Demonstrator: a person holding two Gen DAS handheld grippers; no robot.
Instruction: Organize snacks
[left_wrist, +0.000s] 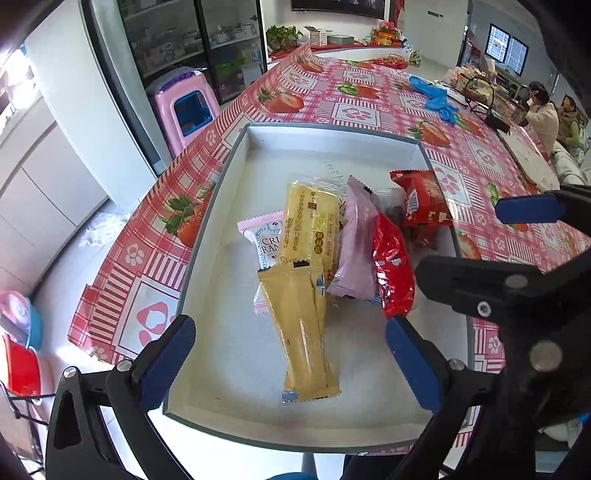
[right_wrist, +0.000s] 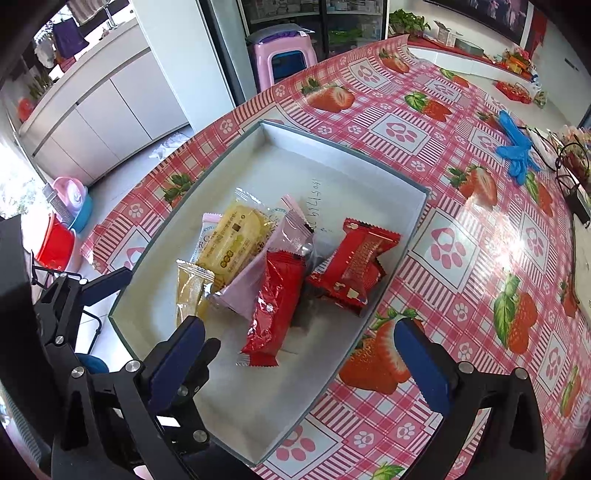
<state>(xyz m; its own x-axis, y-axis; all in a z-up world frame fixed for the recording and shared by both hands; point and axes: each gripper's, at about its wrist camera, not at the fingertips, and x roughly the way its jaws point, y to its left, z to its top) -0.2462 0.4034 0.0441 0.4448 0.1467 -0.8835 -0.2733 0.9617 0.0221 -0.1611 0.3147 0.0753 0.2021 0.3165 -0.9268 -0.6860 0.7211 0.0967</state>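
Snacks (left_wrist: 310, 258) in tan, yellow, pink and red wrappers lie heaped in the white tray (left_wrist: 207, 280). Left gripper (left_wrist: 290, 358) and right gripper (right_wrist: 299, 354) both gape, empty. Only the left view shows seated people (left_wrist: 550, 118) at two o'clock.

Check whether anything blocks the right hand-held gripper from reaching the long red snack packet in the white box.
Nothing visible blocks it. The right hand-held gripper stands open just above the near end of the long red packet, which lies on top inside the white box. The pink packet only leans alongside.
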